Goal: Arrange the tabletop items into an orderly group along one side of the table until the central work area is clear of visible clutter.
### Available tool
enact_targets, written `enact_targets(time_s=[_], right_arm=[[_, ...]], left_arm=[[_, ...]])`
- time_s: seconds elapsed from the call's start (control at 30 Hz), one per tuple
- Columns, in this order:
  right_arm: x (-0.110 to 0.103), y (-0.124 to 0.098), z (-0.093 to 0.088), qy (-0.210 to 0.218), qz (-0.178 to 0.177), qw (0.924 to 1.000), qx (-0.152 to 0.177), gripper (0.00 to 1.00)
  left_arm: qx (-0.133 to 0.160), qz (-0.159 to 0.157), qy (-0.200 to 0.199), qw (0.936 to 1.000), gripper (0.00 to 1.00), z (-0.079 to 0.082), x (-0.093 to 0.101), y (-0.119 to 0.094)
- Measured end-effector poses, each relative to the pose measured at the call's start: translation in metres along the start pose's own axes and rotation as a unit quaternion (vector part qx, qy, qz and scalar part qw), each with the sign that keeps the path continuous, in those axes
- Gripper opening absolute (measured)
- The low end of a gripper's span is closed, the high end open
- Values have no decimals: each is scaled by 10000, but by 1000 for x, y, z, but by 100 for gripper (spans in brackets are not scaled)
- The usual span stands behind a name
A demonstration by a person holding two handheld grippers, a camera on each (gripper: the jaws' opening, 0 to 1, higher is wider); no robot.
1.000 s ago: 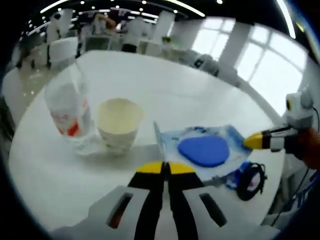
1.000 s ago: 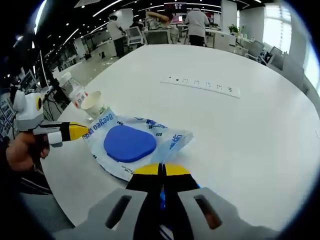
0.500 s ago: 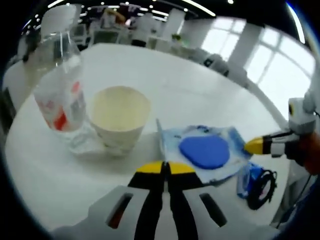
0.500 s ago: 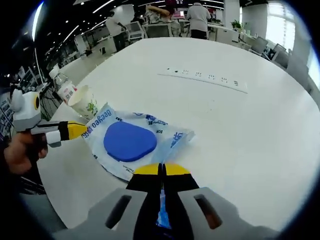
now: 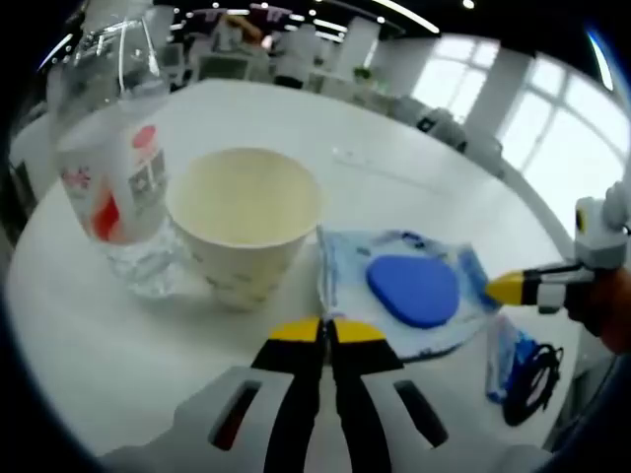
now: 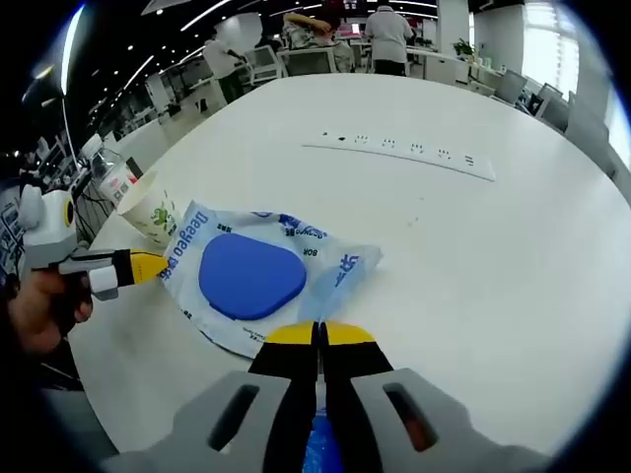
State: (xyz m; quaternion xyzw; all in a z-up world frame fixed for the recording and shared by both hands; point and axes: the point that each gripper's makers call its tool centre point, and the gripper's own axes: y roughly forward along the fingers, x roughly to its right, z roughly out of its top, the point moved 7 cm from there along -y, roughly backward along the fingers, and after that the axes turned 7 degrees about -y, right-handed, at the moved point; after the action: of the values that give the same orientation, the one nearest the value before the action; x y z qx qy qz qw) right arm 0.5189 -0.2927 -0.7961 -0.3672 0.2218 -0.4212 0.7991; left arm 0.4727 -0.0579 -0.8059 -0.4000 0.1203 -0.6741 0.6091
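The left gripper, tips pressed together, is nosing toward the paper cup beside the water bottle near the worktop edge. The right gripper, also pressed together, is resting just beside the blue-pad packet. Pushing low should avoid tipping the cup.

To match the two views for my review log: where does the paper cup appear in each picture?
Left gripper view: the paper cup stands left of centre, just above this gripper's jaws, right of the plastic bottle.
Right gripper view: the cup is small at the left edge, above the left gripper.
Shared landmark: the blue pad packet.
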Motion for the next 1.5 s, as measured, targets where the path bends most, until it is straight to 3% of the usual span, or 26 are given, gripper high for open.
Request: enact_targets(time_s=[0.17, 0.37, 0.47, 0.67, 0.83, 0.97, 1.23, 1.5], right_arm=[[-1, 1, 1, -15, -25, 10000, 15, 0], [1, -1, 1, -342, -243, 9991, 46, 3], [-2, -3, -1, -335, -181, 9993, -1, 8], [-8, -11, -3, -417, -130, 9990, -90, 26], [-15, -21, -1, -517, -86, 9986, -60, 32], [-24, -33, -2, -428, -36, 9990, 117, 44], [-48, -48, -8, -653, 150, 9975, 219, 53], [-58, -62, -7, -706, 175, 9969, 290, 53]], left_arm=[[16, 23, 35, 10000, 1, 2, 1, 2], [-5, 0, 90, 10000, 6, 1, 1, 0], [-90, 103, 21, 9999, 23, -4, -5, -2], [-3, -52, 55, 10000, 31, -2, -6, -18], [55, -96, 119, 9999, 35, -1, -11, -34], [123, -144, 341, 9992, 41, -1, -11, -47], [215, -242, 528, 9981, 46, -7, -18, -62], [341, -288, 554, 9975, 48, -5, -23, -85]])
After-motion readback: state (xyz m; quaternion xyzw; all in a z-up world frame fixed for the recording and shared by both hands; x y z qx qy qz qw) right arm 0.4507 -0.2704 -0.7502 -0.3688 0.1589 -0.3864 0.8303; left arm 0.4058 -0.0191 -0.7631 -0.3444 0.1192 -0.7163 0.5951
